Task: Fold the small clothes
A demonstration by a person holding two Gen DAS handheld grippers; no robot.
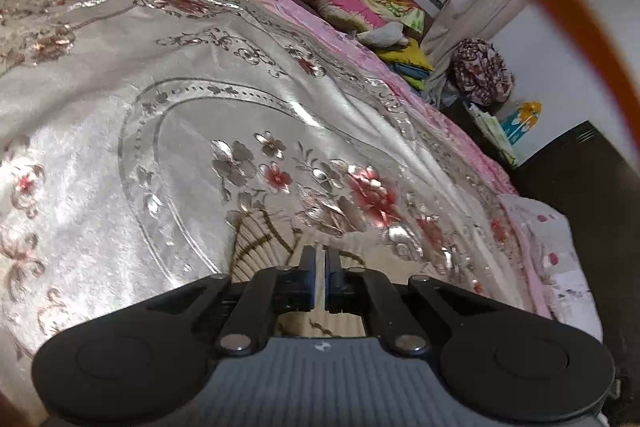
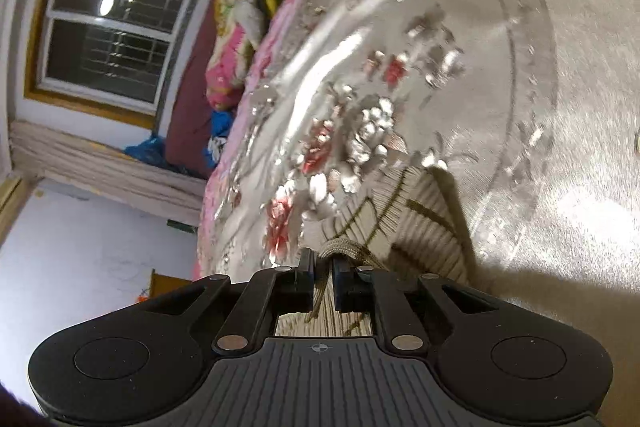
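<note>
In the left wrist view, the left gripper (image 1: 319,277) at lower centre is being held fully closed, and whether any cloth is pinched cannot be told. Just beyond it, a small beige ribbed garment with olive line patterning (image 1: 260,247) is being laid on the shiny silver floral bedspread (image 1: 120,115). In the right wrist view, the right gripper (image 2: 323,281) at lower centre is being kept almost closed, with the garment's olive knitted edge (image 2: 340,251) being gripped between its fingers.
</note>
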